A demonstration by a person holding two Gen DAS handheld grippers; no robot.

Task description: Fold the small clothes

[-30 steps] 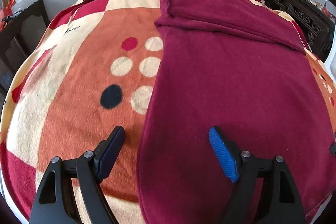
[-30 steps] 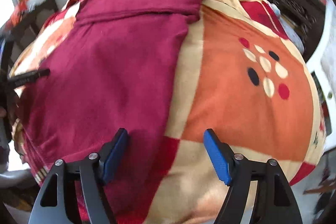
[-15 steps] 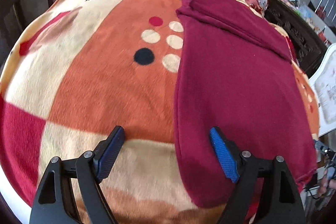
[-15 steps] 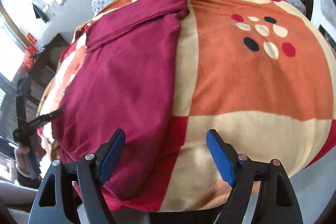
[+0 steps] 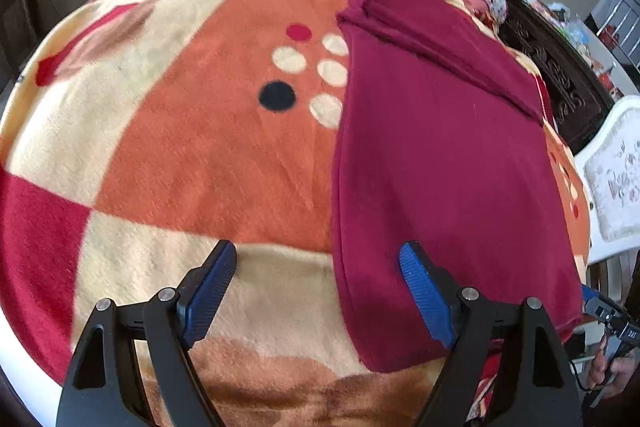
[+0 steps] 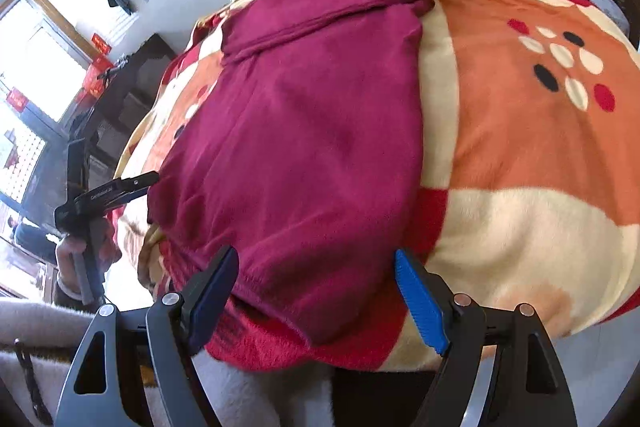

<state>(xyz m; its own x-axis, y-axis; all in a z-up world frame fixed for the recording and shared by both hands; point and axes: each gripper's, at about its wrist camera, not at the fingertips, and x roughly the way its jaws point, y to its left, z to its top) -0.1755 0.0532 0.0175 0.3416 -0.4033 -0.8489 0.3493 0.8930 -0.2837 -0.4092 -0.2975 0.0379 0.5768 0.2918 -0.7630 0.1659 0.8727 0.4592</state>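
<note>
Maroon fleece garment [image 5: 440,155] lies flat on plush checked blanket [image 5: 192,155]; both hand-held grippers gape, empty.

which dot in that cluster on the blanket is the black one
The lower-left dot in the cluster on the blanket; the top one is red, the rest cream.
</note>
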